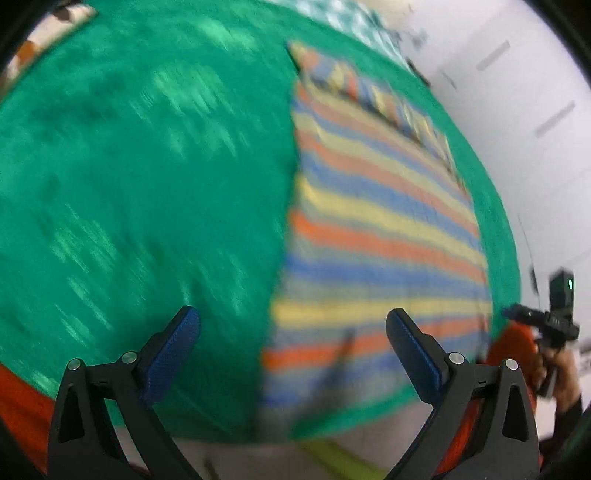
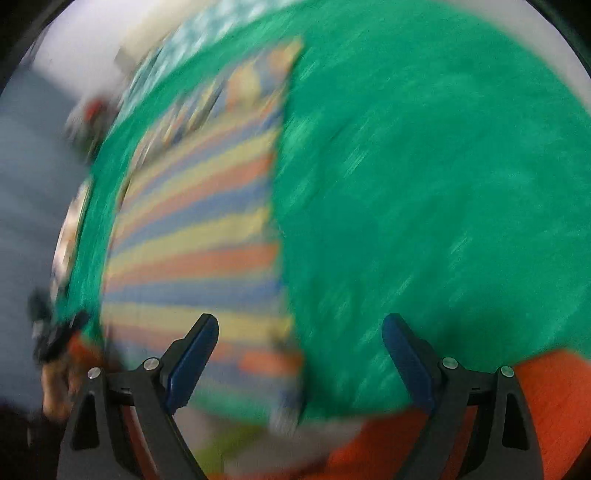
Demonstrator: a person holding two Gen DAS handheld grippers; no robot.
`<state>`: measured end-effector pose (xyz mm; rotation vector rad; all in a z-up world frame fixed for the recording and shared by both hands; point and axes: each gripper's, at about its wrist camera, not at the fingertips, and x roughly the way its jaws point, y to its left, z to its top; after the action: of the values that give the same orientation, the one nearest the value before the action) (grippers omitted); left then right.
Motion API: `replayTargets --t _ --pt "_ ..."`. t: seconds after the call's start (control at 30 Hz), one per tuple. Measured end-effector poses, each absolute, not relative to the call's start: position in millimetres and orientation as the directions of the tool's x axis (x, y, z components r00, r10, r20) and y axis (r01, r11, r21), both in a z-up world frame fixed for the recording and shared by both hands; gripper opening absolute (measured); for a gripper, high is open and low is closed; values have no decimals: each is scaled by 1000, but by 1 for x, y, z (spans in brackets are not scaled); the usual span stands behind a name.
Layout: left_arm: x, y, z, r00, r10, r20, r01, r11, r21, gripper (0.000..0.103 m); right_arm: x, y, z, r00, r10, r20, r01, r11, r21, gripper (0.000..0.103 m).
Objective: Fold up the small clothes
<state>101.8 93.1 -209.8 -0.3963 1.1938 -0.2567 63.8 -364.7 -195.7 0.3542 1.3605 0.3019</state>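
Hovering spread and empty, left claw (image 1: pixel 293 325) and right claw (image 2: pixel 300 332) should pinch the striped cloth (image 1: pixel 369 221) at its near corners.

place: home room | shown by: green blanket (image 1: pixel 147 184) spread flat, white wall (image 1: pixel 517 110), patterned bedding (image 1: pixel 351 18) seen behind

**Motion blur smears both wrist views**

The striped garment (image 1: pixel 373 221) is streaked; its folds and hems cannot be read, and its near end dissolves into blur. The green cloth (image 2: pixel 424 192) runs past the picture's rim. At the left wrist view's right margin, a hand (image 1: pixel 561 376) is cut off.
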Motion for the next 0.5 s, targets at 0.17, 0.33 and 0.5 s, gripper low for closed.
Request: replayTargets --t 0.17,0.33,0.5 --pt "96 59 -222 271 -329 -905 57 944 -326 96 55 -318 -226 -25 342 -939 -112 933 342 75" --pt "84 46 -224 214 -327 -921 85 945 -316 74 55 -303 -237 -78 340 -937 -117 931 347 52" --pt "84 63 -225 213 -326 -921 0 943 -334 37 54 -312 -238 -54 434 -899 -30 900 435 47"
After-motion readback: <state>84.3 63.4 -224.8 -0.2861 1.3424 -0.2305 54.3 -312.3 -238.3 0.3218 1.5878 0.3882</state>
